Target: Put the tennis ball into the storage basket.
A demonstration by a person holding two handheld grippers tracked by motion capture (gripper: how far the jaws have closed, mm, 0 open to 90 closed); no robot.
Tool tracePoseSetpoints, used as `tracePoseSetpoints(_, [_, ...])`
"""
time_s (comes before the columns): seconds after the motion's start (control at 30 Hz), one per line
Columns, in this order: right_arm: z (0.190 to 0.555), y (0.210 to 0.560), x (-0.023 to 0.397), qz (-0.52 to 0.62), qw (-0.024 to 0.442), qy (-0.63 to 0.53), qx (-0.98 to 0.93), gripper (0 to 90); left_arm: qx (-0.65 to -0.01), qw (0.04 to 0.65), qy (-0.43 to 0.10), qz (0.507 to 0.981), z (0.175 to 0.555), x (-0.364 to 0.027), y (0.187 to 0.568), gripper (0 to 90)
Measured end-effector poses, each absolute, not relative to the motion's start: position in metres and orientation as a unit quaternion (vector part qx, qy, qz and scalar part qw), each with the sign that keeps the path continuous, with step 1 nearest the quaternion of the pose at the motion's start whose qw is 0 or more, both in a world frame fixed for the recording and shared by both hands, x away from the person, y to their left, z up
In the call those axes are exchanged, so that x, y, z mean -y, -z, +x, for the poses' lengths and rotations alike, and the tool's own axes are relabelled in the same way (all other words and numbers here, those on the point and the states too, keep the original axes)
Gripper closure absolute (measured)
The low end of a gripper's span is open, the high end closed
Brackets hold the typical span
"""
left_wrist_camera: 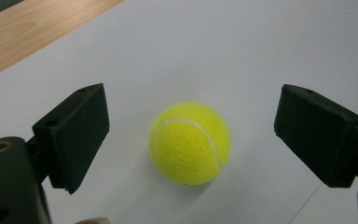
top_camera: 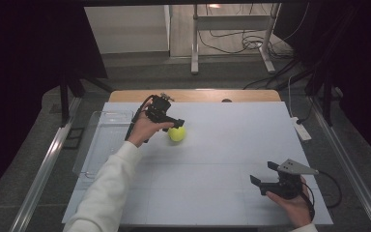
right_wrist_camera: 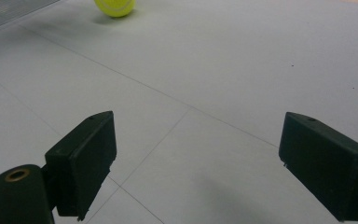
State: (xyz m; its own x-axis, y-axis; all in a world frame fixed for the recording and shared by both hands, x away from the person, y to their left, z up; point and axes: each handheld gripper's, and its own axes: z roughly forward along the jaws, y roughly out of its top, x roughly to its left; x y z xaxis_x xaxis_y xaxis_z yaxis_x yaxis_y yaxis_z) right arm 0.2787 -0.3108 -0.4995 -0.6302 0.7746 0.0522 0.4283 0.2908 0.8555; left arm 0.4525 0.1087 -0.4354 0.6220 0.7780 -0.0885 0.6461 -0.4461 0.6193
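while the high view takes in the whole broad white table top with its strip of bare wood along the far edge, one clear plastic tray at the left edge and one white power strip at the right edge, the gripper views give closer detail. two black hand-held grippers are there: the left gripper hangs just over one yellow felt tennis ball — its own view shows the ball resting on the table between wide-spread jaws, neither pad touching it. the right gripper sits near the front right, jaws wide and holding nothing — its view has the ball far off.
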Motion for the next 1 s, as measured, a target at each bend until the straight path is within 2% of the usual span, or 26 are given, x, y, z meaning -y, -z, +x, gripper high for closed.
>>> tracePoseSetpoints(1.0, [0.279,0.500,0.312,0.387,0.190,-0.452,-0.781,11.2,-0.431,0.303,-0.091,0.845,0.468,-0.106,0.446,10.8])
